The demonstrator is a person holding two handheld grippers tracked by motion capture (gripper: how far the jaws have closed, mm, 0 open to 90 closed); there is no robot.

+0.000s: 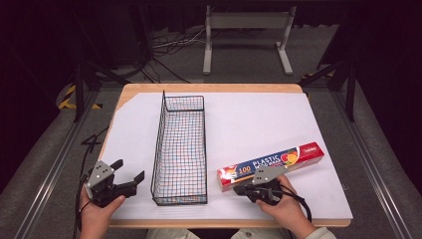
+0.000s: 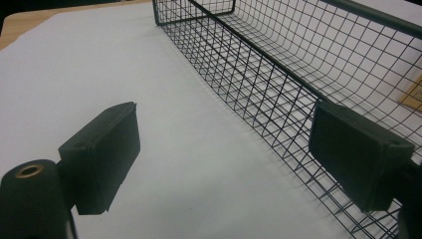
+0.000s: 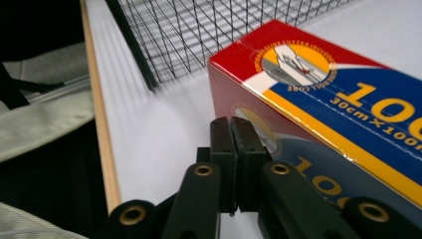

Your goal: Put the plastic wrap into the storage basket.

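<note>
We look down on a wooden table (image 1: 144, 89) covered by a white sheet (image 1: 249, 124), with dark grey floor around it, cables trailing behind and a white metal frame (image 1: 246, 37) standing beyond the far edge. Our right gripper (image 1: 247, 189) rests low at the near edge of the sheet, its two black jaws pressed flat together with nothing between them; in the right gripper view the closed tips lie against the near long side of the plastic wrap box (image 3: 318, 99), at the red end of it. That box (image 1: 271, 166), red at both ends and blue with a yellow stripe and a large "100" in the middle, lies flat on the sheet directly ahead of this gripper and runs away from it to the right and slightly farther off. To the left of the right gripper, just past the box's red end, stands the long black wire basket (image 1: 164, 144), open at the top, its length running away from us; box and basket are close but we cannot tell whether they touch. On the other side of the basket our left gripper (image 1: 133, 171) sits, jaws spread wide and holding nothing. In the left gripper view its right-hand pad (image 2: 358, 154) stands against the basket's wire side (image 2: 259, 84), while bare white sheet lies between the pads.
</note>
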